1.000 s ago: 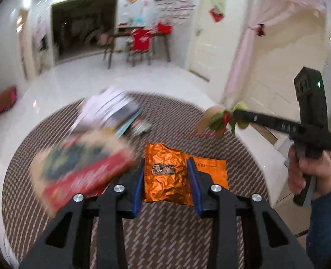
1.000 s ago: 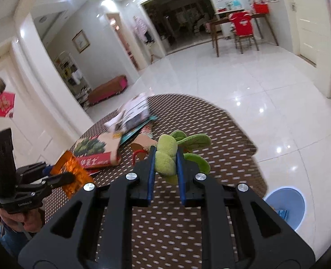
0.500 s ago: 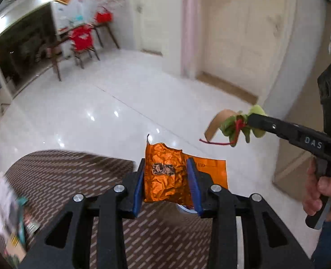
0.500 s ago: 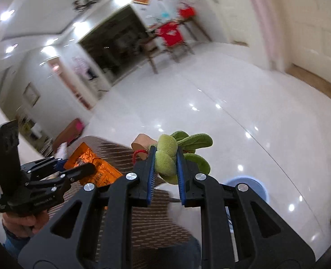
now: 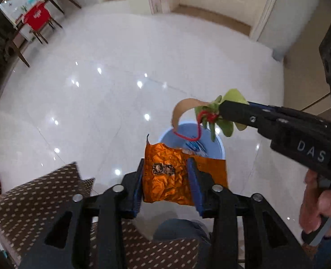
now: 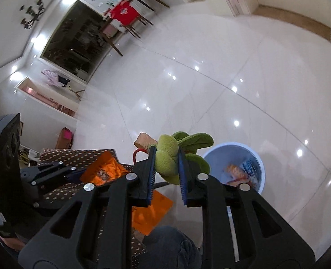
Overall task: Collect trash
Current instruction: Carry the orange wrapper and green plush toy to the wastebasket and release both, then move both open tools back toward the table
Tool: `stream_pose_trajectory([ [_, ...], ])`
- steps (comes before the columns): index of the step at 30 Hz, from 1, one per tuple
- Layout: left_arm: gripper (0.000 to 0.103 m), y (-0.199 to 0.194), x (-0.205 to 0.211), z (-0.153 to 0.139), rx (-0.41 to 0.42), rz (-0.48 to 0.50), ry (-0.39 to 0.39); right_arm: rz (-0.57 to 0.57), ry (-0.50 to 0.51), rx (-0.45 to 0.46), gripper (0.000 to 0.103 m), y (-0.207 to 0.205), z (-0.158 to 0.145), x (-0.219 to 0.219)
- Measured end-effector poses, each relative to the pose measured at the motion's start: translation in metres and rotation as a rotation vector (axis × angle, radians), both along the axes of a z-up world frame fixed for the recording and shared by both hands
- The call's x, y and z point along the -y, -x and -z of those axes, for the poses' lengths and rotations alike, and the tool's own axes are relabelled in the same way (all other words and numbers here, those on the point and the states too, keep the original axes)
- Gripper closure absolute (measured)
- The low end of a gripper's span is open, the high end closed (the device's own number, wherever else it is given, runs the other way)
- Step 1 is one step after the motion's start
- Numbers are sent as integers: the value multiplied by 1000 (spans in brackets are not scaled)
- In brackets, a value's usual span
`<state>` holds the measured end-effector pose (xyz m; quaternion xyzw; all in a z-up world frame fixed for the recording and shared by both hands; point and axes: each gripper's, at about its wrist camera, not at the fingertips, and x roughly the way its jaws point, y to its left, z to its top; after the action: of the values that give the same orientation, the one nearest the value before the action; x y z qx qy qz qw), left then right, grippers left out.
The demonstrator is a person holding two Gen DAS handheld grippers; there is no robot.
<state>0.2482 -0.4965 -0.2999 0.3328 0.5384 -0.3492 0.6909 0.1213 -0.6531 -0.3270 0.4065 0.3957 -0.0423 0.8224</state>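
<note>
A crumpled orange snack wrapper (image 5: 165,188) sits between the blue pads of my left gripper (image 5: 166,167), whose jaws are opening while the pads still touch the foil. It hangs just short of a light blue trash bin (image 5: 212,144) on the floor below. My right gripper (image 6: 166,154) holds a green plush toy (image 6: 194,139) with a red loop and a tan tag; its jaws are opening too, and the plush still fills the gap. In the left wrist view that toy (image 5: 235,96) hangs above the bin's far rim. The bin (image 6: 232,151) has several wrappers inside.
The brown dotted tablecloth (image 5: 30,213) ends at lower left, and a person's knee in jeans (image 5: 178,231) is below the grippers. Glossy white floor tiles (image 5: 120,67) surround the bin. A dining table with red-covered chairs (image 5: 37,15) stands far off.
Both grippers have swung off the table, out over the floor and downward. The blue bin has come into view under them. Both pairs of jaws stand a little wider than before.
</note>
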Motion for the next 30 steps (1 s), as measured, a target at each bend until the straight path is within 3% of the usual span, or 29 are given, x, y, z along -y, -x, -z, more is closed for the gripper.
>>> stream_pose_trajectory([
  [1,32,-3,3,5,-21,-9,6,13,-23,-3,66,2,7,4],
  [2,19,-5,5,7,-27,-16,18,22,-45,-2,38,4,12,7],
  [3,18,-8,6,8,-9,-33,23,35,-78,2,26,5,19,10],
  [7,17,-13,5,5,35,-80,12,96,-123,-25,8,14,38,21],
  [11,16,-8,-3,-18,113,-109,54,139,-96,-53,6,32,37,21],
  [17,16,7,-27,-53,158,-151,142,166,15,-63,6,51,12,16],
  [23,16,46,-64,-94,195,-158,270,188,148,-32,6,61,-37,-4],
  [30,16,73,-124,-141,268,-185,392,151,269,83,6,69,-113,-54],
])
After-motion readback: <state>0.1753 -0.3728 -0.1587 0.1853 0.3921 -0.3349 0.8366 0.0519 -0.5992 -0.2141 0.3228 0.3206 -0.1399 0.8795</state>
